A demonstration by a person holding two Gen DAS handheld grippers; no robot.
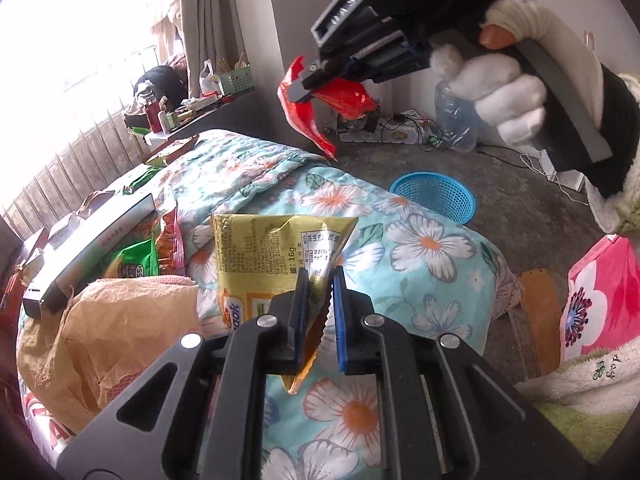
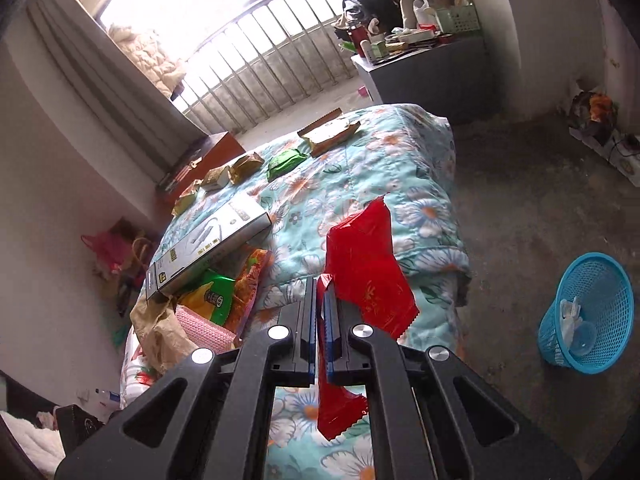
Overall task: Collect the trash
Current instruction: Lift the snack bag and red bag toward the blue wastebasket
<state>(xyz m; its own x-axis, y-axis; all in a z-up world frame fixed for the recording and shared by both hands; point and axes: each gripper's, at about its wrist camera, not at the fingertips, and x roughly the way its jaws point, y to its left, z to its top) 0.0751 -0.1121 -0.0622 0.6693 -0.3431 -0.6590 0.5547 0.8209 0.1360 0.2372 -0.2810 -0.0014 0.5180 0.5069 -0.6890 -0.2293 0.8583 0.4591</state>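
Right wrist view takes in the biggest thing first: a bed under a floral quilt [image 2: 360, 168], littered with snack packets, with bare floor at three o'clock. On that floor, at about four o'clock, stands the blue mesh basket [image 2: 588, 312], leaning a little and already holding some pale scraps. A long grey carton [image 2: 208, 244] lies across a heap of bags at nine o'clock of the claw.

Both claws are loaded. The right gripper [image 2: 320, 312] is clamped shut on a red wrapper [image 2: 364, 260], which sticks up past the fingertips and hangs below them. In the left wrist view, the left gripper [image 1: 320, 292] pinches the corner of a yellow packet [image 1: 264, 252], jaws nearly closed on the foil; the same red wrapper [image 1: 320, 96] shows at twelve o'clock, with the basket [image 1: 434, 196] at two o'clock.

Judging by this, the pick-up step is done for both pieces and the carry is in hand. The next move likely calls for swinging each claw over the basket's mouth and letting go there; light foil may drift, so a low release seems wise.

Readable writing is sparse: "16g" sits on the yellow packet beside a dense nutrition table, with letters ending "aak" lower down. Print on the carton is too small to read.
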